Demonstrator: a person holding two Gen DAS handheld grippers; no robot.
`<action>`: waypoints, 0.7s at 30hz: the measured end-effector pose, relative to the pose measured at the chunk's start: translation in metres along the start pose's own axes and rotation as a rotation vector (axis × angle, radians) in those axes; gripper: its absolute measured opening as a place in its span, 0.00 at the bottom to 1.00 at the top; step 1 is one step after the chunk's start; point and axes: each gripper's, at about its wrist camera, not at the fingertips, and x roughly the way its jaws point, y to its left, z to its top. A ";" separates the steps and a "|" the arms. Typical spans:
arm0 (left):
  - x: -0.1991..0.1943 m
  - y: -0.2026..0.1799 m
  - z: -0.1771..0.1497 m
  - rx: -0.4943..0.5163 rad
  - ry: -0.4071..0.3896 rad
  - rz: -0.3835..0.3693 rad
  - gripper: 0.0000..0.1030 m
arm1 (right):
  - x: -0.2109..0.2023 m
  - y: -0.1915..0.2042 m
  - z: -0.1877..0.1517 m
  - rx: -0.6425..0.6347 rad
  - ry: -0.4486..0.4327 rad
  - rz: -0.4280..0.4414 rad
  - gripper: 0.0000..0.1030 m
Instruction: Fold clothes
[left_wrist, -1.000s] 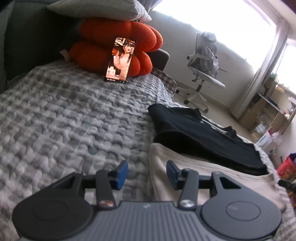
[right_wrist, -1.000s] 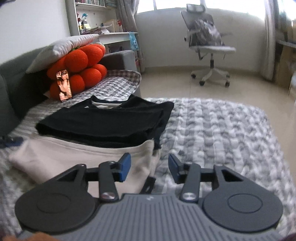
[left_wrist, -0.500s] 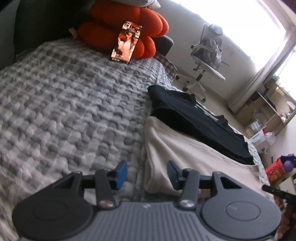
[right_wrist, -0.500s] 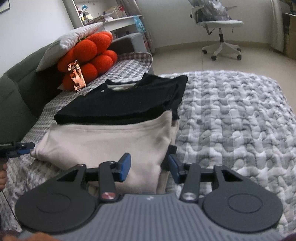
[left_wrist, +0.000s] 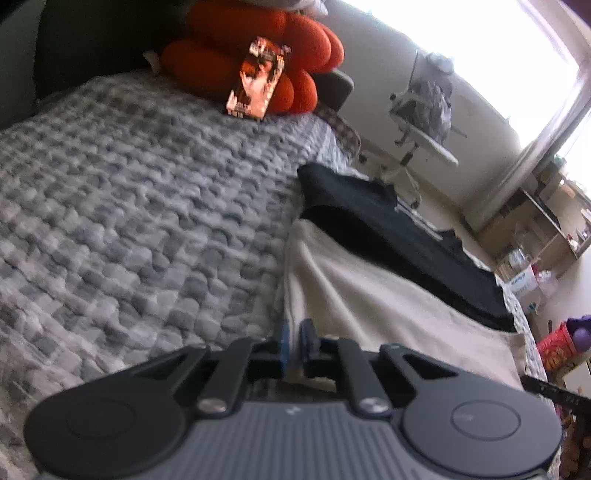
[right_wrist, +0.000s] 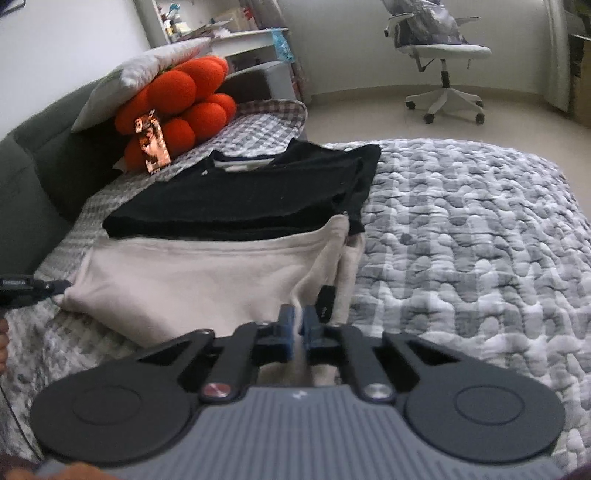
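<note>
A cream garment (left_wrist: 373, 295) (right_wrist: 192, 280) lies flat on the grey quilted bed. A folded black garment (left_wrist: 399, 229) (right_wrist: 251, 199) lies across its far part. My left gripper (left_wrist: 294, 341) is shut on the cream garment's near left corner, cloth pinched between the blue pads. My right gripper (right_wrist: 299, 326) is shut on the cream garment's near right corner, and the cloth pulls up into a ridge toward the pads. The left gripper's tip (right_wrist: 37, 286) shows at the cloth's left corner in the right wrist view.
The grey quilted bed (left_wrist: 129, 221) (right_wrist: 472, 240) spreads to both sides. Orange cushions (left_wrist: 266, 55) (right_wrist: 181, 107) with a phone (left_wrist: 258, 79) (right_wrist: 151, 144) propped against them sit at the head. An office chair (right_wrist: 439, 55) stands on the floor beyond.
Both grippers moved down to the near edge of the cream garment and closed on its two corners; they were open before.
</note>
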 end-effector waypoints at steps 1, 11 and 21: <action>-0.005 -0.003 0.001 0.017 -0.021 0.006 0.05 | -0.003 -0.002 0.001 0.006 -0.010 -0.004 0.04; 0.006 0.002 -0.003 0.067 0.041 0.062 0.06 | 0.002 -0.015 -0.004 0.054 0.018 -0.022 0.03; -0.012 0.003 0.005 0.069 -0.055 0.062 0.24 | -0.004 -0.001 0.006 -0.050 -0.039 -0.072 0.40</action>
